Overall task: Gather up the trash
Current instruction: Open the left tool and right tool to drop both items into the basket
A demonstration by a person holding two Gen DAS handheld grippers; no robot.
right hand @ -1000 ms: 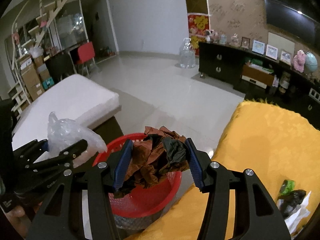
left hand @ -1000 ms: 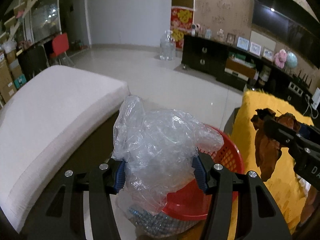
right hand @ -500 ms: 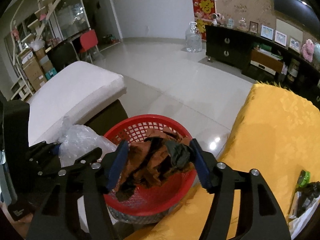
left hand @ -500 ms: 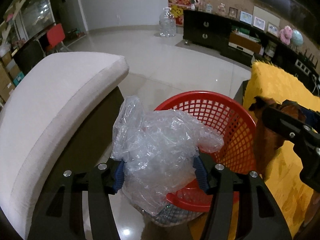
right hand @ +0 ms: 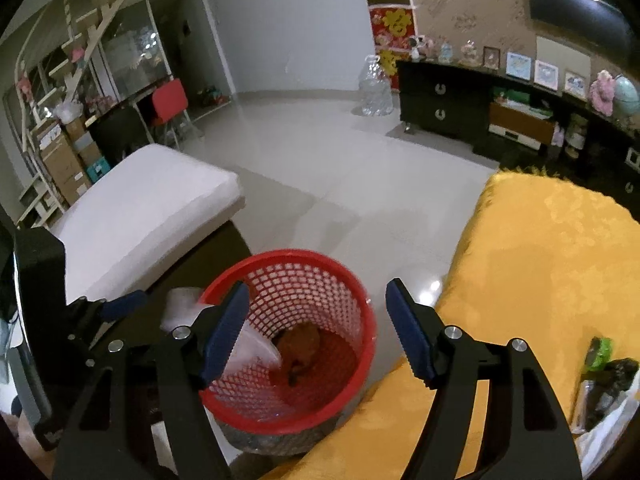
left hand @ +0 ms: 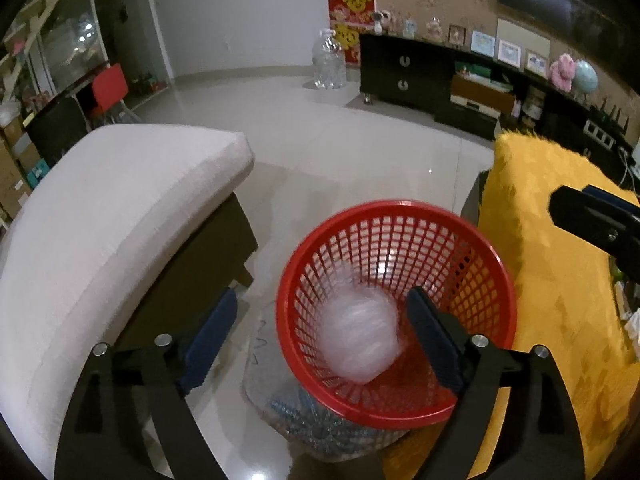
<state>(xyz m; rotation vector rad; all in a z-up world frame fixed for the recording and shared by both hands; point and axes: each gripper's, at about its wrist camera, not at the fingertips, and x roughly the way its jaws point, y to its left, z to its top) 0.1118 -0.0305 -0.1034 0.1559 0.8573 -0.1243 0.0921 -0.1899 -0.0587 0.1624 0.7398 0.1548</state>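
Trash — clear plastic wad (left hand: 360,342) and brown scrap (right hand: 298,354) — sits inside red basket (left hand: 496,264), both grippers, left (left hand: 322,342) & right (right hand: 316,330), spread wide w/ nothing held; risk: light wad springs out, or fingers tip basket.

Dim indoor light, floor glare, fisheye-warped edges, motion-blurred falling trash.

left claw (left hand: 320,328) and right claw (right hand: 316,328) both hang side by side, jaws spread wide, gripping nothing.
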